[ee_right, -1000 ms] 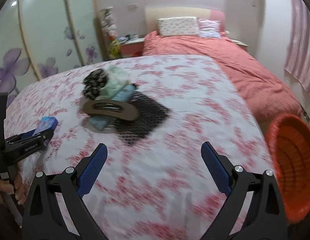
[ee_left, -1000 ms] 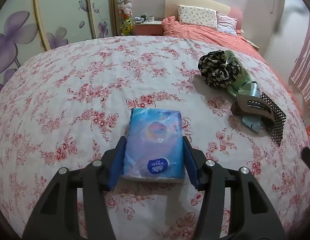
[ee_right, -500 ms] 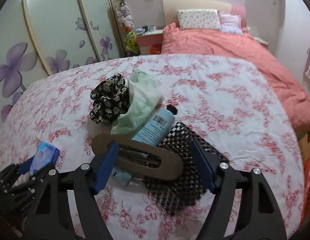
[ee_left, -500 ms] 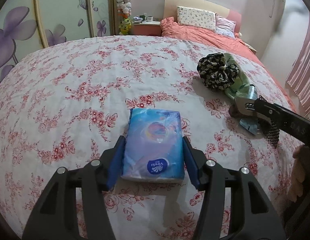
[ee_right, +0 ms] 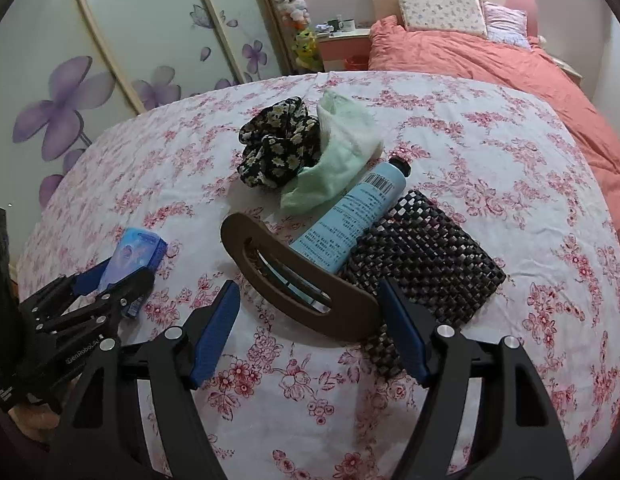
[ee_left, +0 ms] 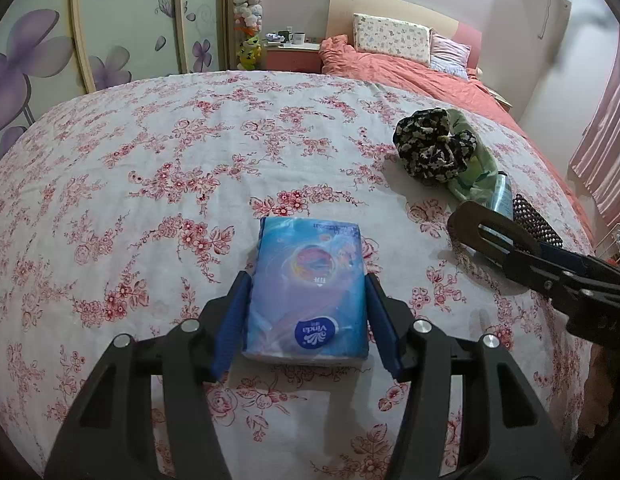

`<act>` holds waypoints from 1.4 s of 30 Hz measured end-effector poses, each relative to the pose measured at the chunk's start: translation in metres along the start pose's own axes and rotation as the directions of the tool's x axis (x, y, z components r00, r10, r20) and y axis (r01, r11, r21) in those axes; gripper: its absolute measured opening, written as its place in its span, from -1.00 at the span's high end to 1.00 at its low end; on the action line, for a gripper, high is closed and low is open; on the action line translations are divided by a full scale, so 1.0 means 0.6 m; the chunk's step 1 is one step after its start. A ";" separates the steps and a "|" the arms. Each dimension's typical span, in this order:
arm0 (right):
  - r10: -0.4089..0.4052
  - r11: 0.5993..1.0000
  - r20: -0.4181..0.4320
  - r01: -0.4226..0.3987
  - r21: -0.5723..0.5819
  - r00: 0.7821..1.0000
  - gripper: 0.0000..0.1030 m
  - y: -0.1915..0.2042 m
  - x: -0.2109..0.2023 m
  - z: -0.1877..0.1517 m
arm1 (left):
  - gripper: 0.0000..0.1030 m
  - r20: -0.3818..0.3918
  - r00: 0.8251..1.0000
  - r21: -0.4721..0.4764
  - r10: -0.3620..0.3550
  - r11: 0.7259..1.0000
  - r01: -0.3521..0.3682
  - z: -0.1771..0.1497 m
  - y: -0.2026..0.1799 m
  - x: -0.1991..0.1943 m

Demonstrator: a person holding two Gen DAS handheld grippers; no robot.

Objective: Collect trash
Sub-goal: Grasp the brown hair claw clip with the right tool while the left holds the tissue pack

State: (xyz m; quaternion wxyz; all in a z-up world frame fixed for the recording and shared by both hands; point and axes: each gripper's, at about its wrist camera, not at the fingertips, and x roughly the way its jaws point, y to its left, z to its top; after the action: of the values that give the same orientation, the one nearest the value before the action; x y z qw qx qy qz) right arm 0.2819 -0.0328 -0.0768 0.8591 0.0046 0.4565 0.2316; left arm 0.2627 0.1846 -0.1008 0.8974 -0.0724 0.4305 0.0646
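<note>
the vinda tissue pack (ee_left: 306,296) lies near the bed's (ee_left: 110,168) front edge, clamped in the left hand-held gripper (ee_left: 306,320), while the right hand-held gripper (ee_right: 310,320), a second ago hovering clear, now straddles the brown hair clip (ee_right: 294,280), jaws apart, apparently its next pickup.

The blue tube (ee_right: 352,216) lay partly hidden beneath the brown hair clip (ee_right: 294,280); its print was too small to read. In the left wrist view the right claw (ee_left: 522,254) covered most of the black woven mat (ee_left: 536,226).
</note>
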 end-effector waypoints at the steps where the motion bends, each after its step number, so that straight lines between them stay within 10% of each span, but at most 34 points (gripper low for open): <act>1: -0.012 1.000 0.003 0.012 -0.006 1.000 -0.40 0.004 0.003 0.000 | -0.07 0.000 1.000 0.000 0.000 1.000 0.000 0.000 0.000 0.000; 7: -0.119 0.987 0.030 0.122 -0.107 0.992 -0.30 0.027 0.019 0.002 | -0.08 0.000 1.000 0.000 0.000 1.000 0.000 0.000 -0.001 0.000; 14: -0.031 0.999 -0.047 0.031 -0.013 0.998 0.49 0.009 0.004 -0.005 | -0.09 0.000 1.000 -0.001 -0.001 1.000 0.001 0.000 0.000 0.000; 38: -0.034 0.999 0.022 0.033 0.015 0.999 0.39 0.056 0.031 0.008 | -0.10 0.000 1.000 -0.001 -0.001 1.000 0.001 0.000 0.000 0.000; 42: -0.025 1.000 0.021 0.025 0.002 0.999 0.75 0.057 0.028 0.002 | -0.10 0.000 1.000 -0.002 -0.003 1.000 0.003 0.000 0.000 -0.001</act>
State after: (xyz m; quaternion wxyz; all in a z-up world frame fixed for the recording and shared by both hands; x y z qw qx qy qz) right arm 0.2772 0.0049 -0.0818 0.8666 0.0022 0.4478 0.2202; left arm 0.2623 0.1847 -0.1006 0.8974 -0.0740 0.4302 0.0637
